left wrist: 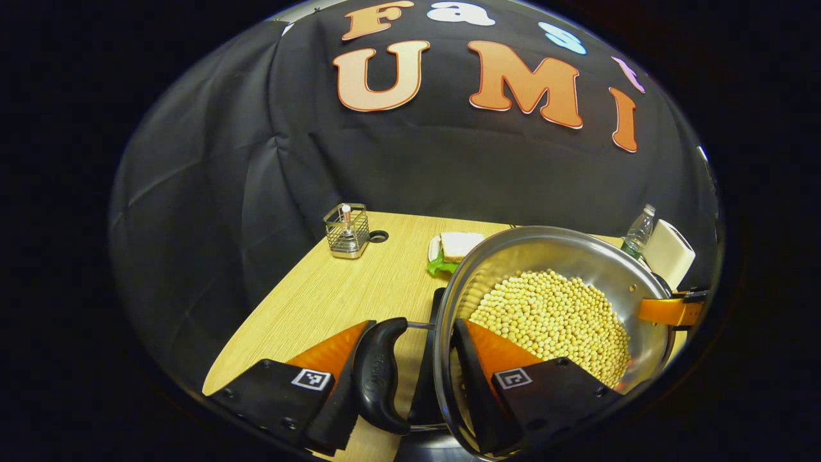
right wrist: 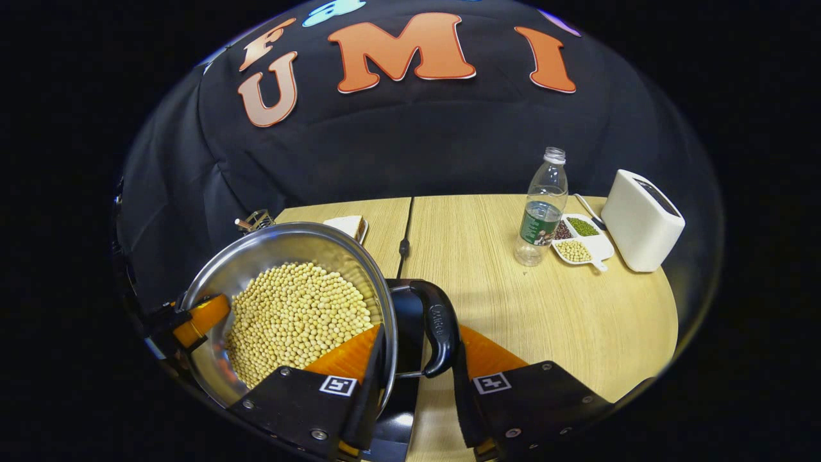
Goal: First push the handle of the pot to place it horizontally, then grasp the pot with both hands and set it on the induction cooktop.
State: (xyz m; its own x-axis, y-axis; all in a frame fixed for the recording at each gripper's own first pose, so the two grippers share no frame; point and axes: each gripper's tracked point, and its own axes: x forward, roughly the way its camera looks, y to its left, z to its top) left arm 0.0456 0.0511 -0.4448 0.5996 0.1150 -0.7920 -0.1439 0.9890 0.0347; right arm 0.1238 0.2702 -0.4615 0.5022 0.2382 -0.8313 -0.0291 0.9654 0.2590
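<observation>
1. The pot (left wrist: pixel 564 301), a steel one filled with pale round beans (left wrist: pixel 551 321), is held up between the two grippers above the wooden table (left wrist: pixel 308 301); in the right gripper view it sits at the lower left (right wrist: pixel 282 282).
2. The left gripper (left wrist: pixel 410 366) grips one side of the pot: one finger lies inside the rim over the beans, the other outside the black side handle (left wrist: pixel 381 375), so both the handle and the rim sit between its fingers. Whether both fingers press firmly I cannot tell.
3. The right gripper (right wrist: pixel 414 366) stands likewise on the opposite side, one finger inside the rim, the other outside the black handle (right wrist: pixel 436 327). Its firm contact is also unclear.
4. A dark flat surface, likely the cooktop (right wrist: pixel 401 423), shows just under the pot's edge.
5. On the table farther off stand a wire basket (left wrist: pixel 347 231), a sandwich (left wrist: pixel 457 247), a plastic bottle (right wrist: pixel 542 208), a white divided dish (right wrist: pixel 580 240) and a white toaster (right wrist: pixel 641 221).
</observation>
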